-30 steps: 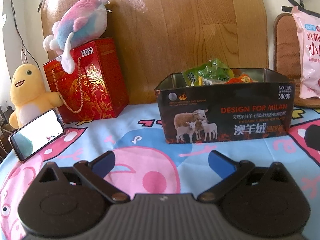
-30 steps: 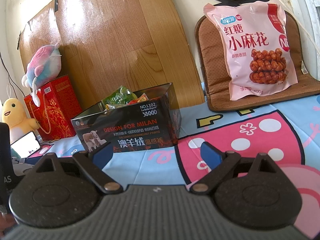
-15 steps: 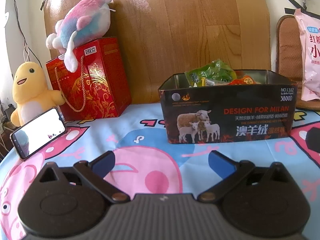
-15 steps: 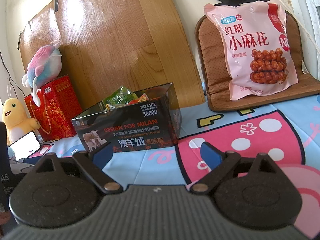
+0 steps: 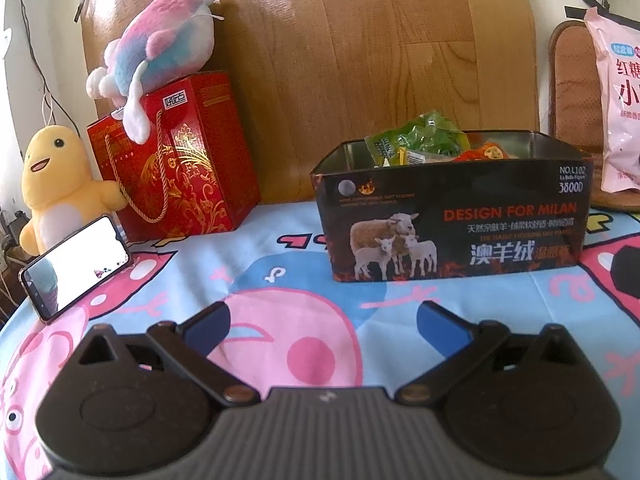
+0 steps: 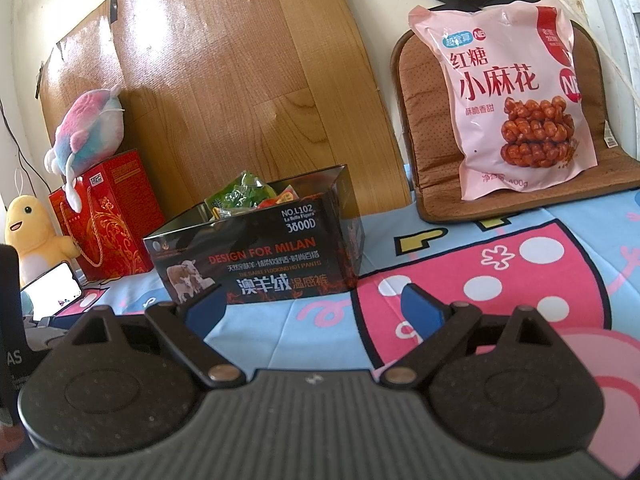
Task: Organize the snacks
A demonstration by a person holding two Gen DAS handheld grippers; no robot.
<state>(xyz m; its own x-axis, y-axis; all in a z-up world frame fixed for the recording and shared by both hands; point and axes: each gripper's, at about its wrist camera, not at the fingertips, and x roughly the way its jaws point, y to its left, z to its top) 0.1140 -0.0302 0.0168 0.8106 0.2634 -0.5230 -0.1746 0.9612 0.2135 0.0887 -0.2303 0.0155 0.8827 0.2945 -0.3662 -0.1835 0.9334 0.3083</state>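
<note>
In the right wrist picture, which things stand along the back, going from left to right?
Yellow duck toy → red gift bag → black tin → brown cushion → pink snack bag.

Black tin (image 5: 452, 236) with sheep print, pink bag (image 6: 516, 96), red gift bag (image 5: 176, 160), pink-blue cartoon cloth (image 5: 280, 280).

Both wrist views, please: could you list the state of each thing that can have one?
Left gripper: open, empty.
Right gripper: open, empty.
Black tin box: lidless, upright, holding snack packets.
Green snack packet: in the box, poking above its rim.
Pink snack bag: sealed, leaning on the brown cushion.
Phone: screen lit, propped tilted.
Red gift bag: upright, plush fish on top.
</note>
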